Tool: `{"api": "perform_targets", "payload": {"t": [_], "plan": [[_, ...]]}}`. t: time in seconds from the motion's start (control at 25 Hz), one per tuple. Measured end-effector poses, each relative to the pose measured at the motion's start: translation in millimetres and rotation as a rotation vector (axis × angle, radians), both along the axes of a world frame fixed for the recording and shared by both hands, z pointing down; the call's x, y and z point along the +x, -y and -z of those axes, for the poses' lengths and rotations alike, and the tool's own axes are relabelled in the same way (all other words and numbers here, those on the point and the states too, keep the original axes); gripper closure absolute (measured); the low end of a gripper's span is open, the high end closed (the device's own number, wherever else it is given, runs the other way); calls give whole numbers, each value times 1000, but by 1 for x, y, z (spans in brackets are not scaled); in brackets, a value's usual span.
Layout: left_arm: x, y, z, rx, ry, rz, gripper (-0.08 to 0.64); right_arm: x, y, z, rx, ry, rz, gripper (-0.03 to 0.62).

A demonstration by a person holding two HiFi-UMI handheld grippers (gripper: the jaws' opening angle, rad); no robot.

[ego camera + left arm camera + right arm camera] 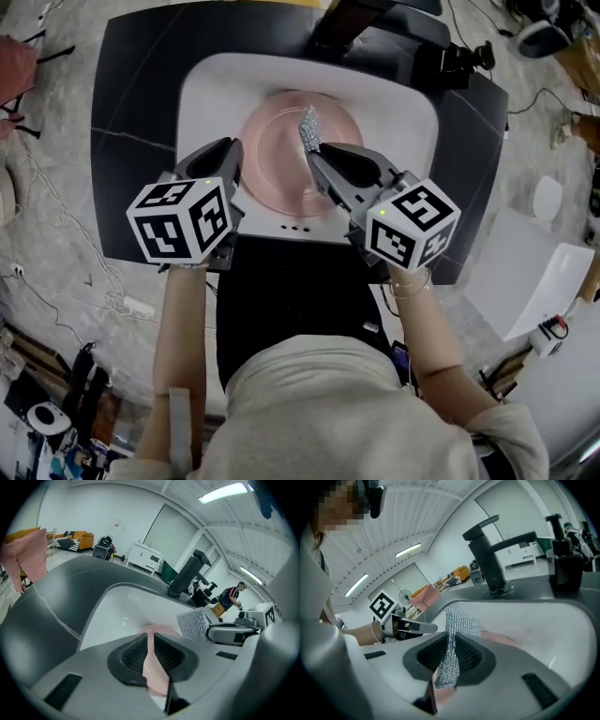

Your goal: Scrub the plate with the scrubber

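Fingers (133,656) of the left gripper (151,641) are pinching the thin edge of the pink plate (157,679) between dark ribbed pads in the left gripper view. The plate is looking smooth and matte, it is showing edge-on, and the pale grey gripper body is hiding most of it. Beyond it the white sink (117,606), glossy and rounded, is sitting in a dark grey surface (56,597) crossed by a faint pale vein. To the right, the right gripper (213,633) is holding up the scrubber (193,624), a silvery mesh rectangle with a coarse knitted look. An angular black faucet (187,576) is rising behind the basin.

In the right gripper view, that gripper's own fingers are pressing on the scrubber, which is running as a glittering strip up between the ribbed pads and folding over above them. A patch of pink plate is showing in the basin past the fingertips. A dark pump bottle (562,564) is standing on the surface near the faucet.

In the head view, the round plate is lying within the sink's outline, the left gripper is sitting at its left rim and the scrubber is reaching over its middle. Whether the mesh is touching the plate is hard to make out, and the marker cubes (183,220) are covering the rear of both grippers
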State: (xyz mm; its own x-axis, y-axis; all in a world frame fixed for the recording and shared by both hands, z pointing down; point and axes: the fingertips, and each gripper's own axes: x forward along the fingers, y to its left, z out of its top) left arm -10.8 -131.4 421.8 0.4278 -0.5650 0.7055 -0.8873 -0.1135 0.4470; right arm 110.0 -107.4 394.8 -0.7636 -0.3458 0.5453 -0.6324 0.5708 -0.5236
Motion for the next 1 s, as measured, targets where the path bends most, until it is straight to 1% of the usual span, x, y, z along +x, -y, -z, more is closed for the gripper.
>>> {"api": "perform_targets", "payload": {"t": [0.16, 0.36, 0.44, 0.48, 0.64, 0.76, 0.88, 1.0], "plan": [[2, -1, -15, -36, 24, -5, 525, -3, 2, -10, -9, -31, 40, 529], [8, -5, -34, -83, 46, -65, 509, -5, 3, -21, -31, -31, 43, 529], [9, -3, -41, -97, 49, -90, 436, -7, 3, -26, -33, -39, 50, 529], [10, -2, -45, -104, 54, -98, 417, -7, 3, -28, -33, -43, 49, 529], [7, 1, -60, -145, 78, -106, 417, -6, 4, -35, -44, -54, 36, 529], [6, -1, -70, -190, 80, -113, 422, -6, 1, -38, -62, -57, 38, 529], [6, -4, -81, -230, 91, -118, 423, -9, -1, -42, -74, -68, 56, 528], [5, -5, -88, -248, 91, -128, 433, -13, -3, -49, -67, -115, 94, 529]]}}
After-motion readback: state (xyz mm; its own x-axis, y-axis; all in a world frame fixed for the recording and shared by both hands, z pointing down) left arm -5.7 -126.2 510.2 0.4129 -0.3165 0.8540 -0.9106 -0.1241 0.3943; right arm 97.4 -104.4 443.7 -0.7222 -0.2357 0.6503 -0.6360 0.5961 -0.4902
